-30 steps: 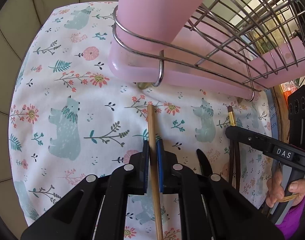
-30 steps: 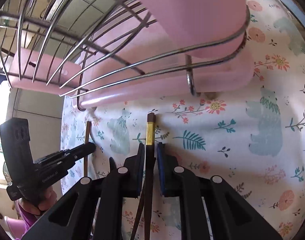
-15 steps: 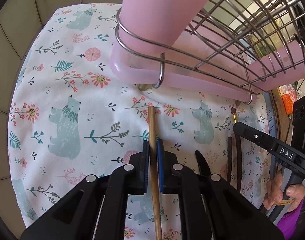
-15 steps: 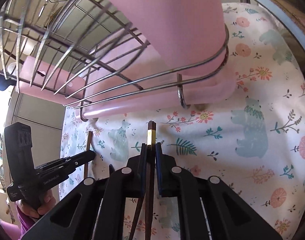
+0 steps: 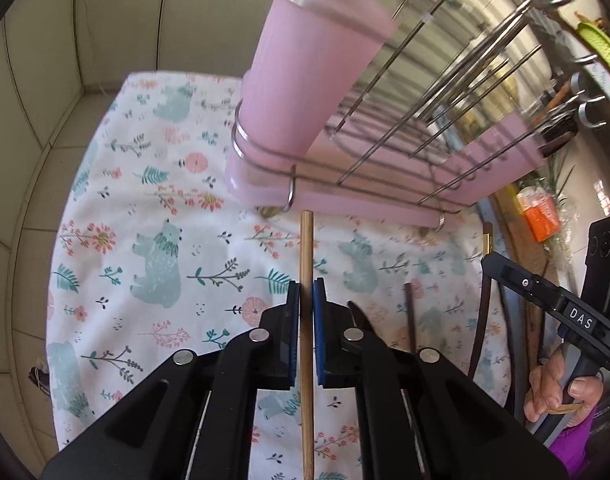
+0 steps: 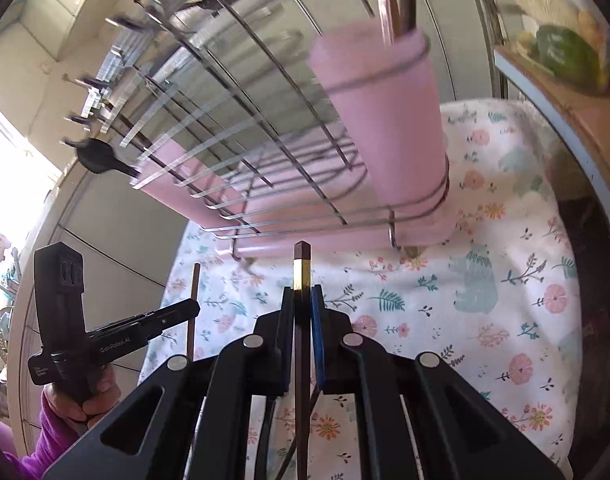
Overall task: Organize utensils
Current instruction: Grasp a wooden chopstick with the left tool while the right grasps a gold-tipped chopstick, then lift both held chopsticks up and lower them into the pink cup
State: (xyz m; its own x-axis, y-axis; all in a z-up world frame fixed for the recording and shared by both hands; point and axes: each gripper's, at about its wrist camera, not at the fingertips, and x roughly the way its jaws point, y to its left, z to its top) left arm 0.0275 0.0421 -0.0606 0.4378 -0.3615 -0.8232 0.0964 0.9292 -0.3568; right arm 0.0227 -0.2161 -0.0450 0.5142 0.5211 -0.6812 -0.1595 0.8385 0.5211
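My left gripper (image 5: 306, 286) is shut on a light wooden chopstick (image 5: 306, 248) that points at the pink rack base. My right gripper (image 6: 303, 292) is shut on a dark brown chopstick (image 6: 301, 266) with a gold band near its end. A pink utensil cup (image 5: 309, 68) sits in a wire ring at the corner of the dish rack (image 5: 425, 120); in the right wrist view the cup (image 6: 389, 120) holds a metal utensil and a dark stick. Each gripper shows in the other's view: the right one (image 5: 545, 300) and the left one (image 6: 161, 320).
A floral bear-print cloth (image 5: 157, 248) covers the counter. On it lie a serrated knife (image 5: 359, 314) and dark chopsticks (image 5: 411, 316). Tiled walls stand to the left. A black ladle (image 6: 99, 156) hangs off the rack's far end. An orange box (image 5: 539, 216) sits at right.
Both grippers have risen and pulled back with their chopsticks, so the rack and pink cup look smaller and the cup's top rim has come into view.
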